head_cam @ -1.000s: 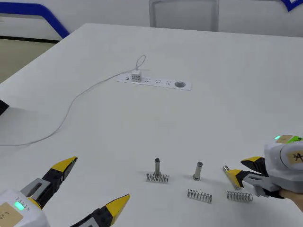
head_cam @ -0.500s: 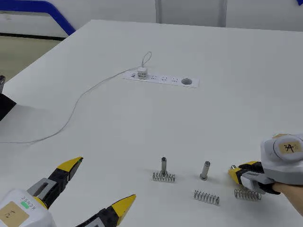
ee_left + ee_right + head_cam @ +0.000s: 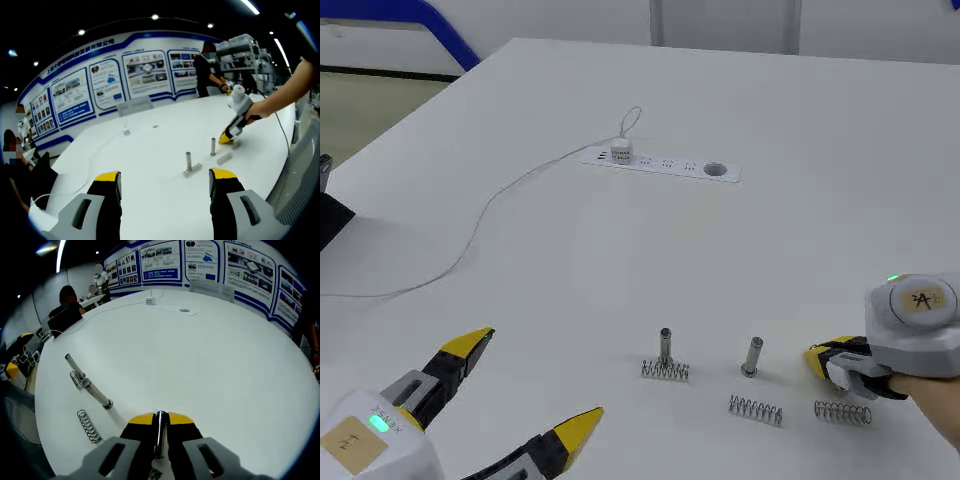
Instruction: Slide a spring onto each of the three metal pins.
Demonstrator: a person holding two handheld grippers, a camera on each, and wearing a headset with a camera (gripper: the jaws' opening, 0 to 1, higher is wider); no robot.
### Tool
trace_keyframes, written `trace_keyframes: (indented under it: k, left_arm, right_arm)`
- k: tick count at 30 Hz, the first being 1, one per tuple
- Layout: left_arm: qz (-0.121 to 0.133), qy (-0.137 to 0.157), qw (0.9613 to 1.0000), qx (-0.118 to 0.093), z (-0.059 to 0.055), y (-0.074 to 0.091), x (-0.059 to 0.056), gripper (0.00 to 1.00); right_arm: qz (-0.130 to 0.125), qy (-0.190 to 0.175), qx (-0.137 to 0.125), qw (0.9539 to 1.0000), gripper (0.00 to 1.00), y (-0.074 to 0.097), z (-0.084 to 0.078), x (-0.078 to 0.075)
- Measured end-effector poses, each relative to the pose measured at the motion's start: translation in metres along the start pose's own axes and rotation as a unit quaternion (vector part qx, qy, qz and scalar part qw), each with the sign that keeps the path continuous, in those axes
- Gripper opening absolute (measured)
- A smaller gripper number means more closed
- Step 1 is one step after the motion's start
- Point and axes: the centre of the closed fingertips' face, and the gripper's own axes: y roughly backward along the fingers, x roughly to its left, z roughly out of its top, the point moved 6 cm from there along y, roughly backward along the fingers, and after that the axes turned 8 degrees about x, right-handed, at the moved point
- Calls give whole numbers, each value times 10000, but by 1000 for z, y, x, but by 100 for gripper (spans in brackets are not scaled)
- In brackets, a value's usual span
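White table point(image 3: 800, 200), matte, carried all items. A white power strip point(image 3: 665, 166) lay flat at the far middle of it. A small white plug point(image 3: 619, 153) sat at the strip's left end, and a thin white cable point(image 3: 485, 215) ran off toward the table's left edge.

Left gripper point(image 3: 525, 385): low in the near left of the head view, well apart from the work. Its black, yellow-tipped jaws stood wide apart with nothing between them.

Right gripper point(image 3: 825, 362): at the right, down near the table surface. Its jaws were closed together on the third pin point(image 3: 159, 429), which lay along the line of the jaws with its rounded end just past the yellow tips. Could not tell whether pin or tips touched the table.

First pin point(image 3: 665, 343) stood upright on the table, leftmost in the head view. Second pin point(image 3: 753, 355) stood upright to its right, between the first pin and the right gripper.

All three springs lay flat on the table, none on a pin.
- First spring point(image 3: 665, 370) lay against the foot of the first pin.
- Second spring point(image 3: 755, 409) lay just nearer the person than the second pin, not touching it.
- Third spring point(image 3: 842, 411) lay just beside the right gripper's jaws, on the near side.
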Motion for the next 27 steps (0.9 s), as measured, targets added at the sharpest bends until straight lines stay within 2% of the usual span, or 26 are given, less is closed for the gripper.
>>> trace_keyframes:
  k: [14, 17, 22, 27]
  left_arm:
    - [-34, -54, 9999, 97, -2, -1, -1, 72]
    - [-22, -1, 10000, -13, 0, 1, 0, 71]
    - [-13, -47, 10000, 52, -1, 0, -1, 71]
    - [14, -36, 10000, 18, 0, 0, 1, 71]
  right_arm:
    - [32, -6, 38, 10000, 8, 1, -1, -1]
    - [12, -18, -37, 10000, 8, 3, -1, -4]
    - [32, -44, -124, 9999, 8, 9, 1, -5]
    - [4, -39, -209, 9998, 8, 15, 3, -5]
